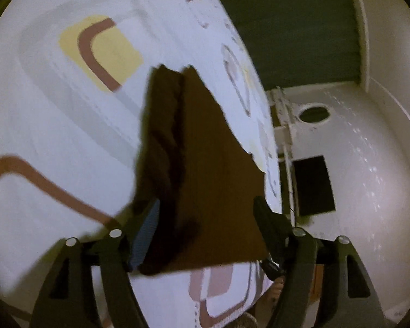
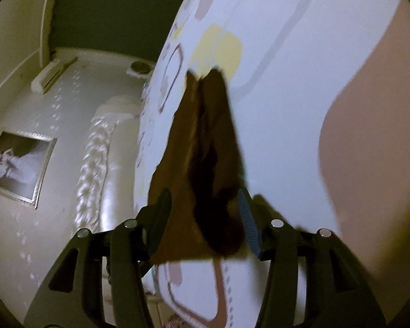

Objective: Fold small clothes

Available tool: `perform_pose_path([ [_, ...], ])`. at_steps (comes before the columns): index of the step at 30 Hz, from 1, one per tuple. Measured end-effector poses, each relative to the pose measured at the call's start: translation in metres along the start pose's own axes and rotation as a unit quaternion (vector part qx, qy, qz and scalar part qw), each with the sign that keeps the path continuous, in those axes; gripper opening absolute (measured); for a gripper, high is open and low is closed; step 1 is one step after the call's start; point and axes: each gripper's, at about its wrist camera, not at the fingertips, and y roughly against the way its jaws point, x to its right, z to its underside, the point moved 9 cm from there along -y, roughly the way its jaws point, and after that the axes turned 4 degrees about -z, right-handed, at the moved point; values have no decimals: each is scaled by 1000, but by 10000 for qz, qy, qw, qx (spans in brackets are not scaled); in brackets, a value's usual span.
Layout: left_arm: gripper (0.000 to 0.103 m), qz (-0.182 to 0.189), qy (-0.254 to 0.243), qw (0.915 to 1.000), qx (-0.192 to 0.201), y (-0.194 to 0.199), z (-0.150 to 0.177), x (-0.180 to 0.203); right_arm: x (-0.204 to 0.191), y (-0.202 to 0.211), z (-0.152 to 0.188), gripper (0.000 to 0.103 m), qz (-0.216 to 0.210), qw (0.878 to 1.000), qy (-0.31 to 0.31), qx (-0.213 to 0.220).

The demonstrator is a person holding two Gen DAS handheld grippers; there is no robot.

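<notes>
A small dark brown garment (image 1: 205, 150) lies folded on a white bedsheet (image 1: 54, 123) printed with yellow and reddish-brown shapes. Its thicker folded layers run along its left side in the left wrist view. My left gripper (image 1: 206, 221) is open, its jaws wide apart at the garment's near edge and the pads clear of the cloth. From the right wrist the same garment (image 2: 205, 142) narrows to a point away from me on the sheet (image 2: 281, 95). My right gripper (image 2: 203, 196) is open too, with the garment's near end between its fingers and not pinched.
The bed's edge runs close to the garment's right side (image 1: 270, 164). Beyond it are a white wall with a round hole (image 1: 313, 113) and a dark rectangle (image 1: 313, 186). A padded white headboard (image 2: 106, 136), a framed picture (image 2: 19, 164) and a pink surface (image 2: 369, 164) show from the right wrist.
</notes>
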Motion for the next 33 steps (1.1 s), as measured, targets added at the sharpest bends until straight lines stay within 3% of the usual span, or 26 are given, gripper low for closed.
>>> perform_pose_path([
  [5, 74, -146, 186, 9997, -87, -4, 11, -8, 2, -5, 18, 50, 162, 9997, 150, -141],
  [12, 76, 292, 935, 9951, -156, -5, 19, -14, -3, -15, 17, 50, 6, 9999, 4, -153],
  [17, 77, 15, 1055, 9942, -210, -14, 24, -10, 0, -25, 25, 36, 46, 9995, -15, -314],
  [18, 77, -84, 1161, 9931, -174, -10, 25, -13, 0, -28, 28, 35, 119, 9992, 32, -390],
  [22, 77, 166, 1925, 9811, 72, 15, 29, -27, -3, -29, 34, 34, 148, 9984, 107, -530],
  [27, 77, -21, 1720, 9851, -83, 12, 40, -28, -1, -26, 36, 34, 119, 9987, 27, -495],
  [33, 79, 110, 1920, 9813, -15, 1, 30, -28, 2, -14, 40, 35, 143, 9993, 10, -348],
])
